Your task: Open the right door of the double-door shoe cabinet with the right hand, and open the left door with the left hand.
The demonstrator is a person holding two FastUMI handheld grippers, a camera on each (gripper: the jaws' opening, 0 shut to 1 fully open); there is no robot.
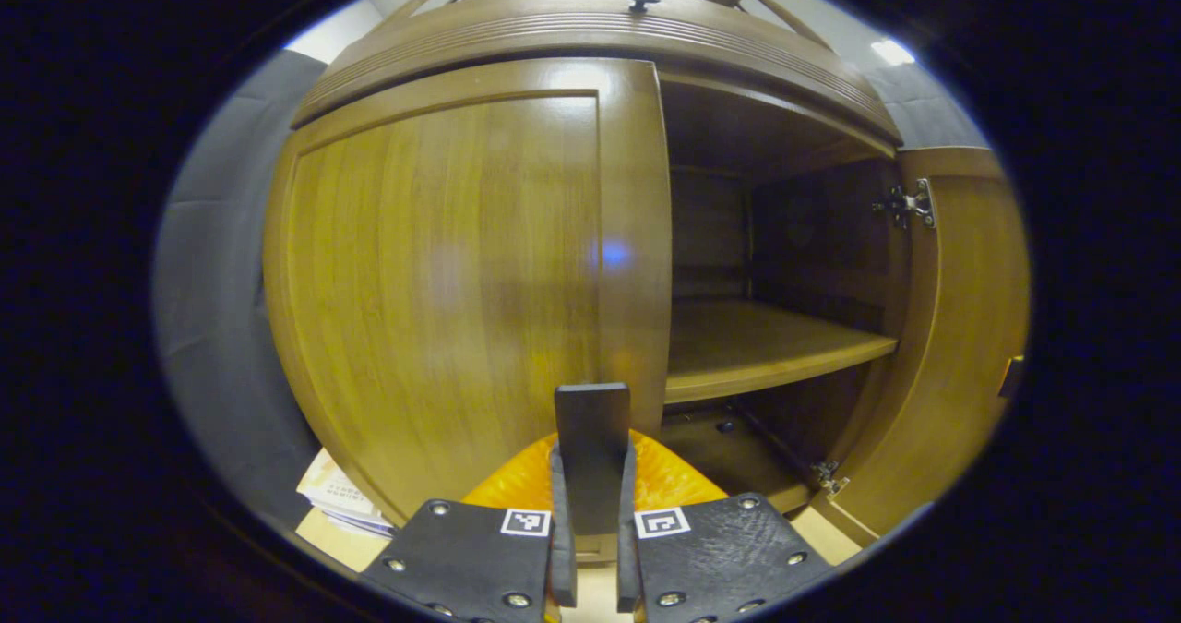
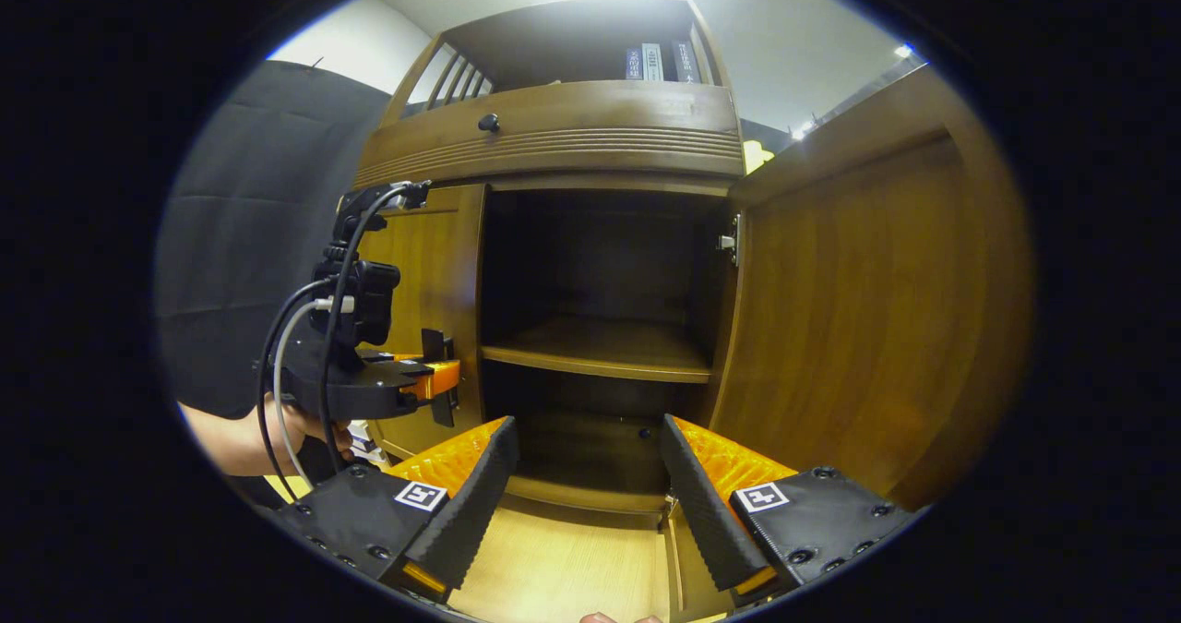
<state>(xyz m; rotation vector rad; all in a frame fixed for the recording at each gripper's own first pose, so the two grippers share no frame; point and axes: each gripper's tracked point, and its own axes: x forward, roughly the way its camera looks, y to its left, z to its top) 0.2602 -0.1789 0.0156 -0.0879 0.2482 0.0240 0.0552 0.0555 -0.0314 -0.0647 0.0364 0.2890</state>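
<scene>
The brown wooden shoe cabinet [image 2: 590,143] stood ahead of both claws, right door [image 2: 858,318] swung wide, bare shelf [image 2: 600,346] exposed. The left claw [image 1: 591,448] clamped the closed left door's [image 1: 443,281] handle [image 1: 591,420]; the right claw [image 2: 586,475] gaped, holding nothing.

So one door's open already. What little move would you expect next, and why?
Probably a gentle pull back with the left gripper: its fingers look closed on the dark handle at the edge of the left door, which is shut. The right door stands wide open, and the right gripper is open and holds nothing.
</scene>
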